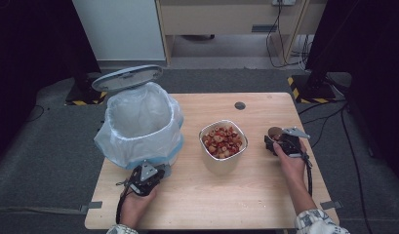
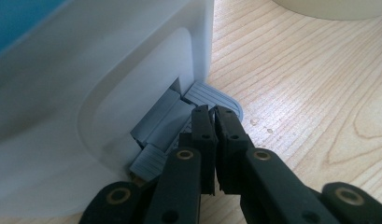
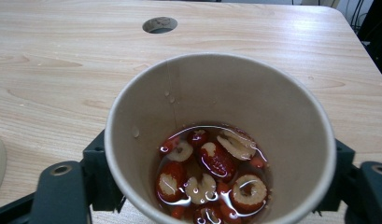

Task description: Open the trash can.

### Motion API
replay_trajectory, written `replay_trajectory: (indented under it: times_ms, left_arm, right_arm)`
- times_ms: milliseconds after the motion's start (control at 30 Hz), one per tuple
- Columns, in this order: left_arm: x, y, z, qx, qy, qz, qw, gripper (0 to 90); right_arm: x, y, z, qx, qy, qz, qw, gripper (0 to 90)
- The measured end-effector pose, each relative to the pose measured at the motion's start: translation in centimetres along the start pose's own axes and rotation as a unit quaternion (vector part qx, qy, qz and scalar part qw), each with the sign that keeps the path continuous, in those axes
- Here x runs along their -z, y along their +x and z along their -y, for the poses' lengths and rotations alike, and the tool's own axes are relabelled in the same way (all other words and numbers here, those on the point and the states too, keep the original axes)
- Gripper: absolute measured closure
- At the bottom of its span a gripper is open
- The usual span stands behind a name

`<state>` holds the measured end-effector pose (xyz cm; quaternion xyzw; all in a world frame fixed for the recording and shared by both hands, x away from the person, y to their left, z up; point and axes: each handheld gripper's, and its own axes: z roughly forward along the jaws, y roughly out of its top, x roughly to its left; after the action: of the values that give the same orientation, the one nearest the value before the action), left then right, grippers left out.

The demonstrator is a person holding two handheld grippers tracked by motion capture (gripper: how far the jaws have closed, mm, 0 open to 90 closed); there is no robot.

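Right gripper (image 1: 276,140) clamped around a tan paper cup (image 3: 221,135) at the right of the pale wooden table (image 1: 265,195), beside a square bowl of red fruit slices (image 1: 223,140). Judged light, thin-walled, easily crushed, liable to slosh; best held low on both sides and kept upright. Left gripper (image 2: 213,114) shut, holding nothing, tips pressed on the grey ribbed foot pedal (image 2: 212,95) of the white lidded bin (image 1: 138,122). Sliced red dates in liquid (image 3: 209,177) seen from the right gripper view; open lid and plastic liner seen from the high view.
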<state>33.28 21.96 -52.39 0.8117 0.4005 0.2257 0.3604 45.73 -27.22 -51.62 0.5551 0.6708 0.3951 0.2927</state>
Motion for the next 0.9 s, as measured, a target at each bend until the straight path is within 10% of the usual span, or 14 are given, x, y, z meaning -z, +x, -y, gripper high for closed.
replay_trajectory:
  times_ms: [900]
  left_arm:
    - [0.0,0.0,0.0,0.002,0.0,0.0,1.0,86.3]
  right_arm:
    - [3.5,0.2,-4.3,0.05,-0.031,-0.02,0.9981,27.7]
